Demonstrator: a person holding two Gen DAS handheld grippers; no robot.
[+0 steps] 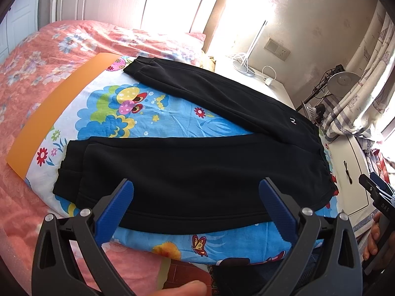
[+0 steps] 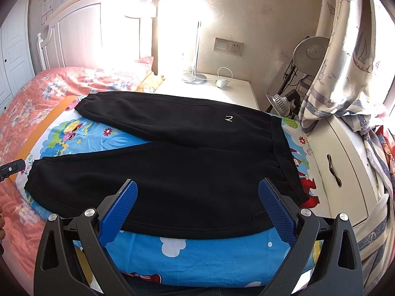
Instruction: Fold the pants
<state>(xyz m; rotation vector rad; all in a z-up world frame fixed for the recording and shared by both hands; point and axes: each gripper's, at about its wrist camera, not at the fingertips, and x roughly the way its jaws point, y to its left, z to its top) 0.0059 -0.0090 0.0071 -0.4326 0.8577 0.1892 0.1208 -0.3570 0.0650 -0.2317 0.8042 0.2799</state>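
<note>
While black pants [image 1: 197, 167] lie spread (legs apart) on the bed [image 1: 37, 56], both tongs, left [image 1: 196, 190] and right [image 2: 197, 192], gape empty.

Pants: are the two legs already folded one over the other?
No. The pants lie flat on the blue cartoon sheet with both legs spread apart in a V.

Black pants [image 2: 172, 162] spread flat, cartoon sheet [image 2: 197, 254], wide-spread right gripper [image 2: 197, 192] above
</note>
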